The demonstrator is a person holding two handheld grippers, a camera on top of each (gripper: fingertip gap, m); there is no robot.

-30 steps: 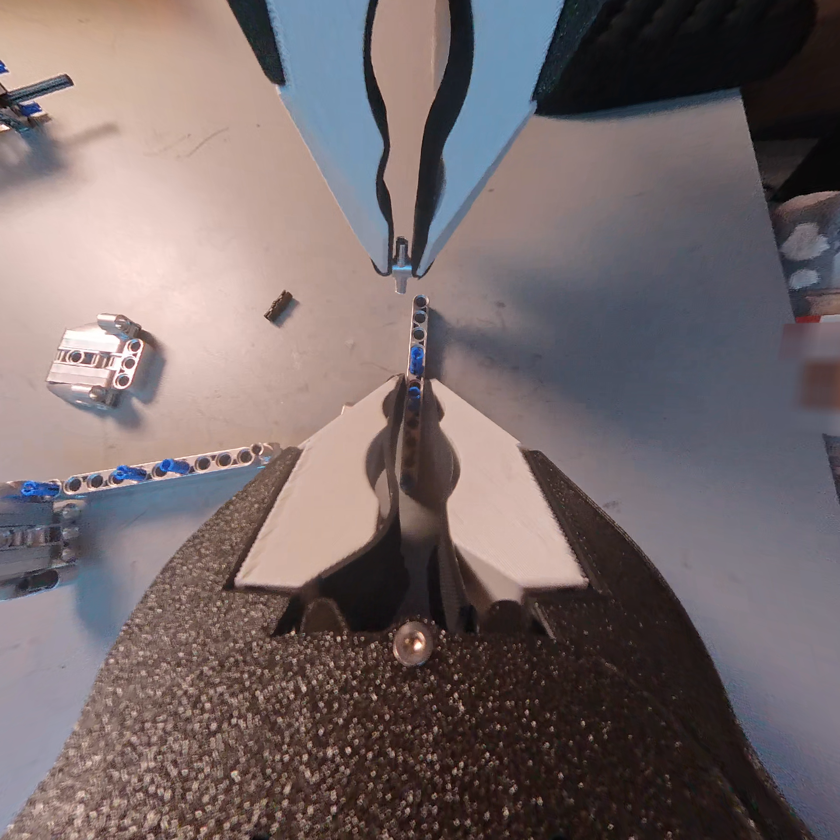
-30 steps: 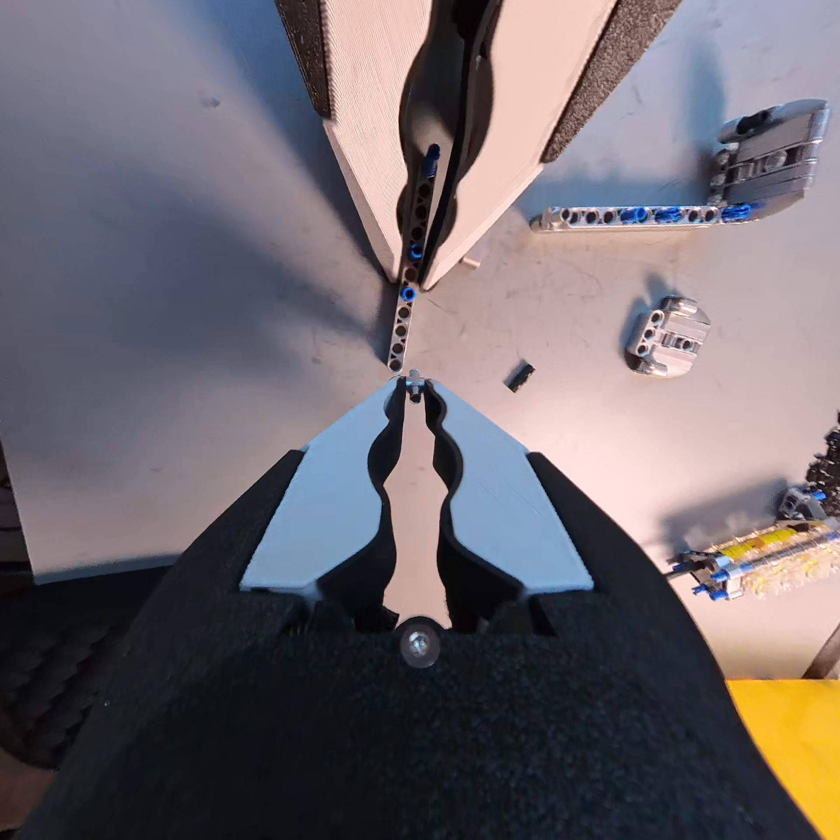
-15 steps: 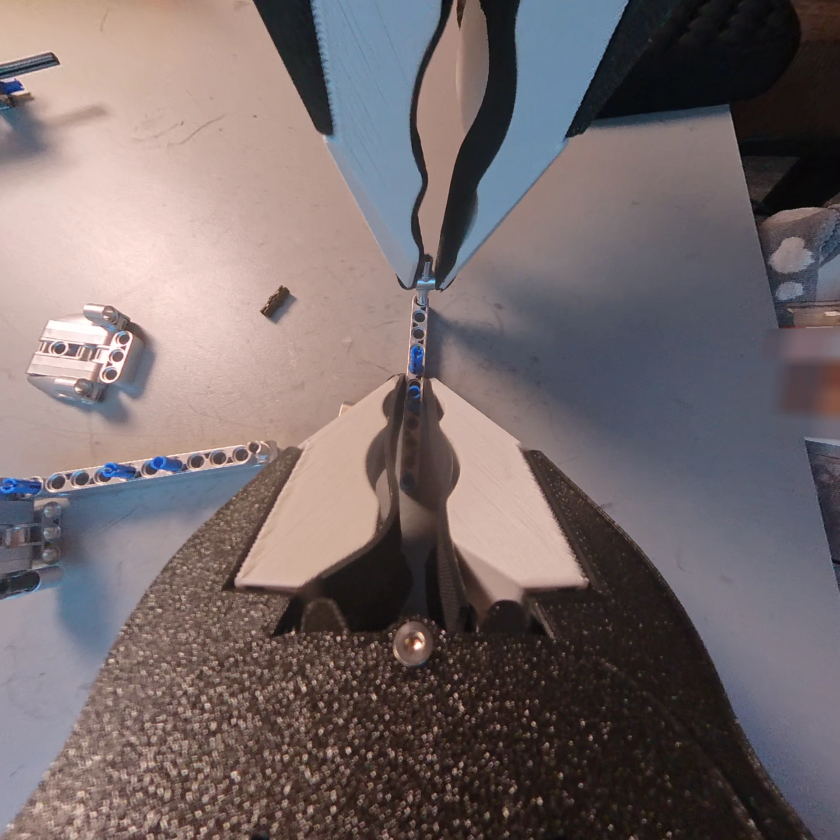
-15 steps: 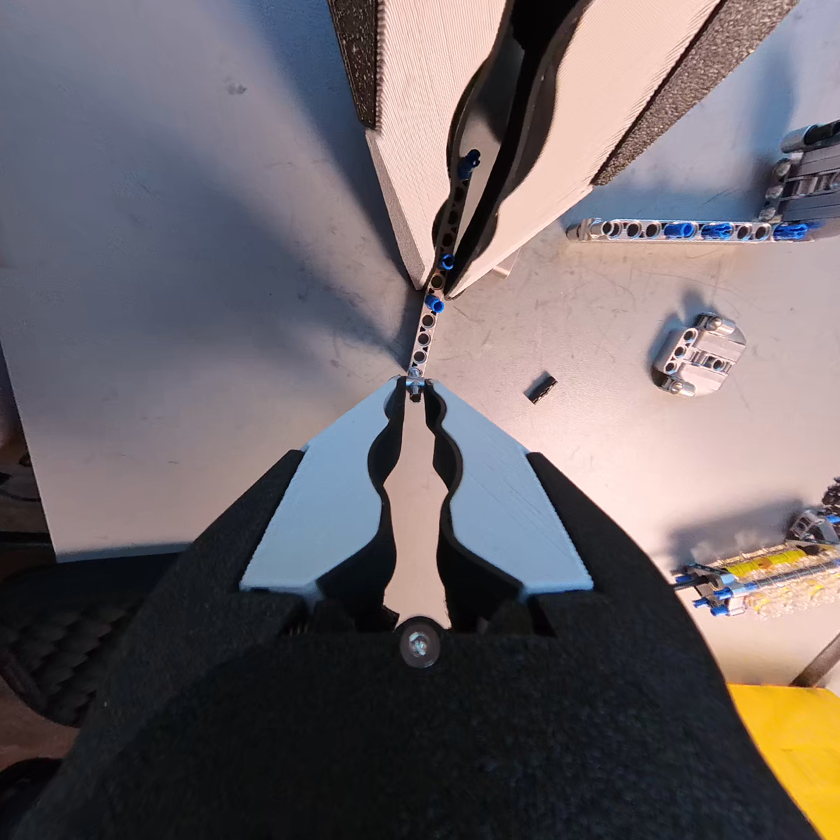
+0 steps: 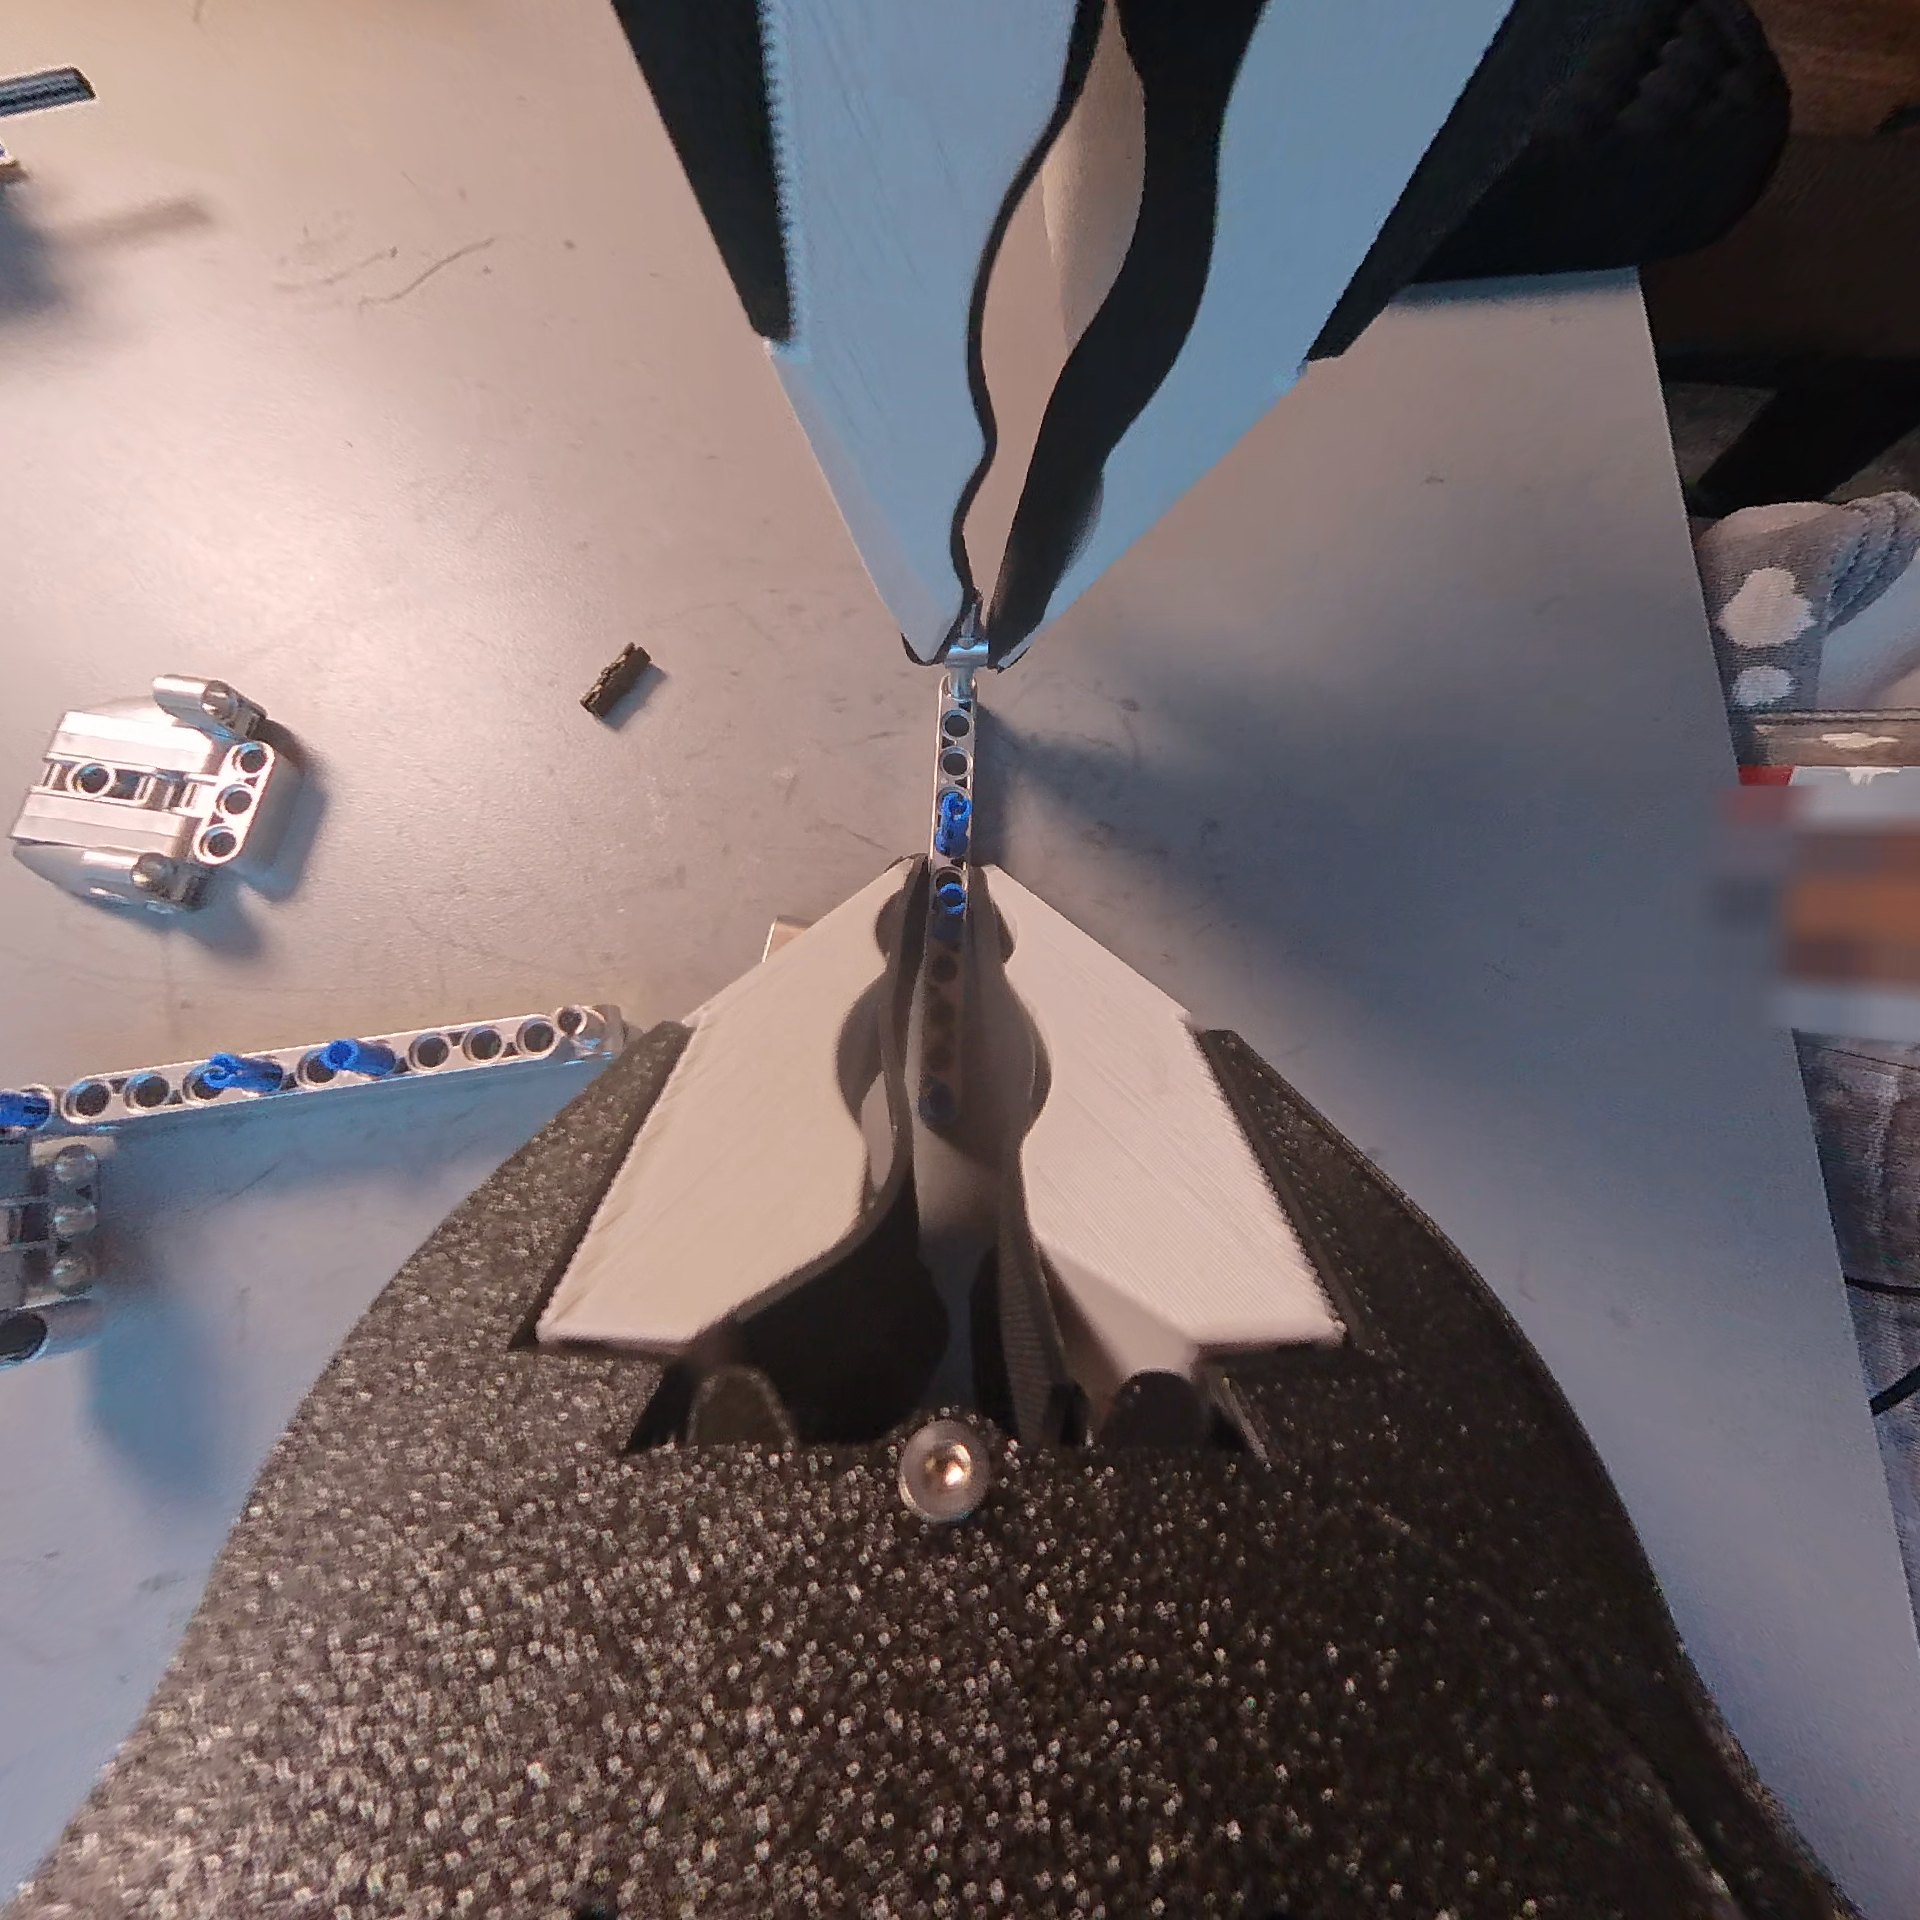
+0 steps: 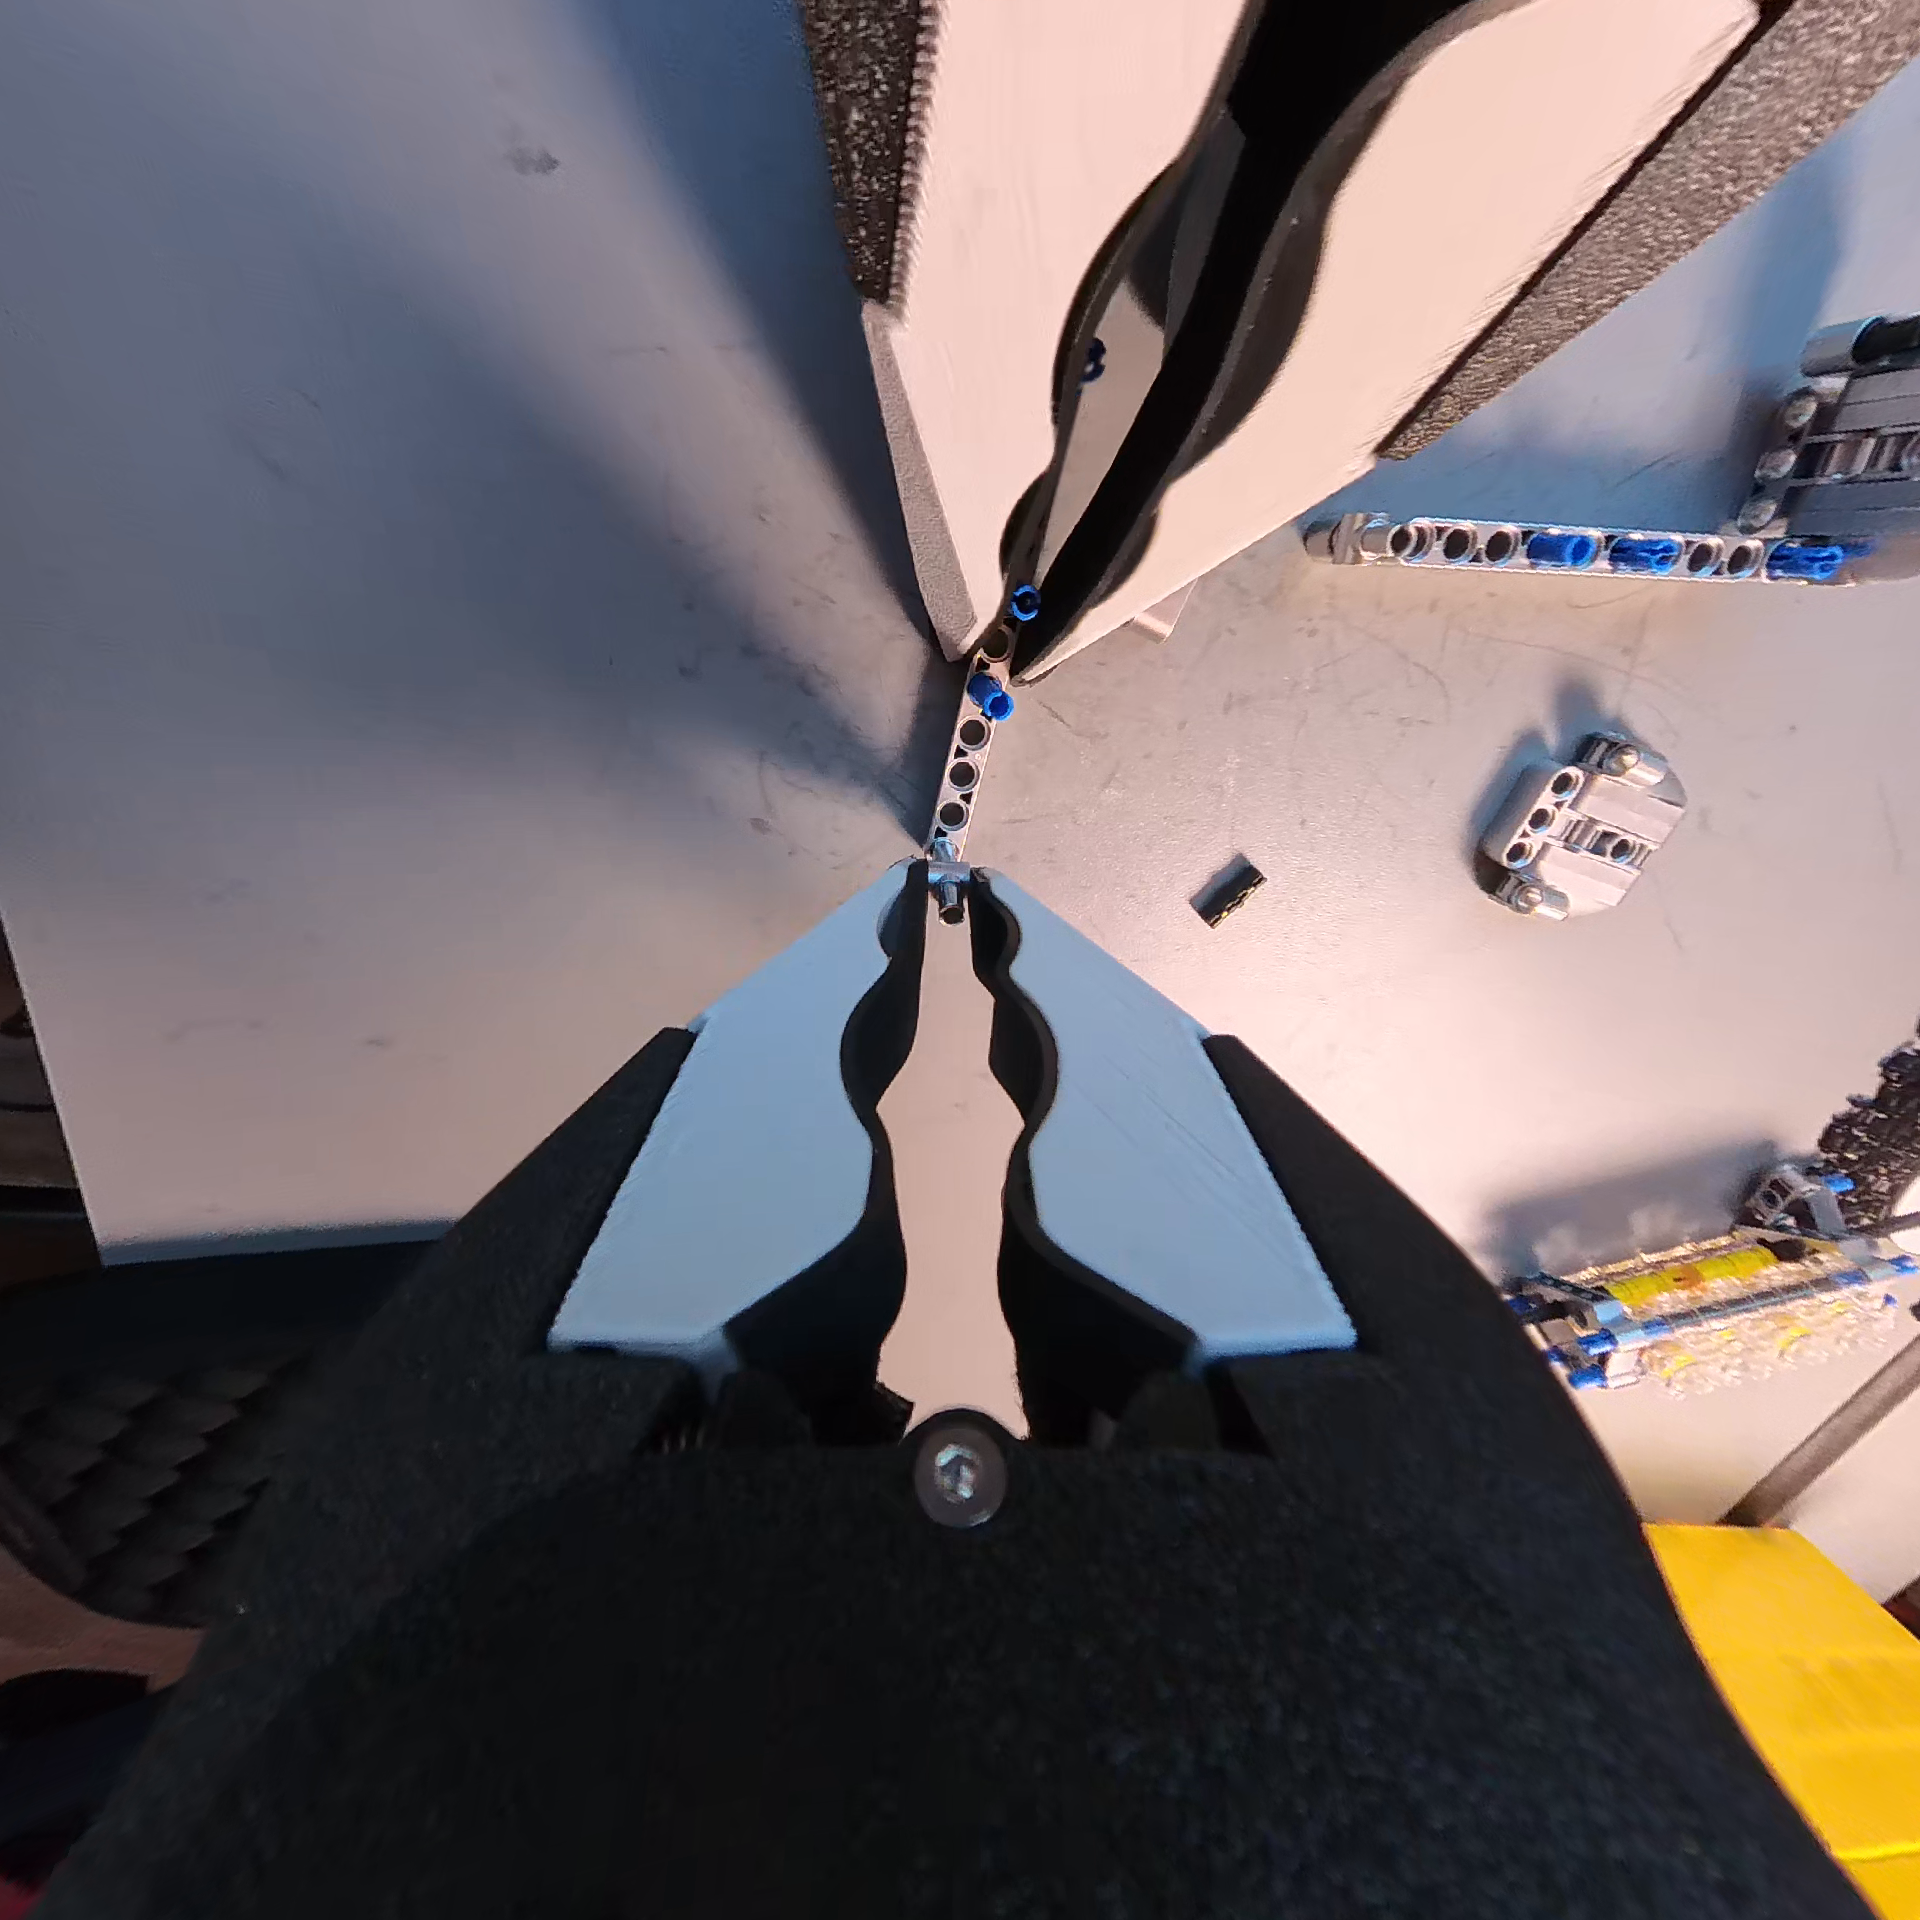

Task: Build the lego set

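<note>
Left wrist view: tools (image 5: 951, 883) tip-to-tip (level)

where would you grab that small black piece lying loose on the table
Grip the small black piece across its short width, on the two long flat sides, coming straight down from above. It lies flat and alone on the table, its ends pointing diagonally, so turn the fingers square to that line.

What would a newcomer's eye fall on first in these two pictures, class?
At the centre, the two grippers meet tip to tip: the left gripper grips a thin grey holed beam with blue pins, and the right gripper pinches a small grey pin at the beam's free end. On the grey table beside them lie a longer holed beam, a silver block and a tiny black piece.
</note>
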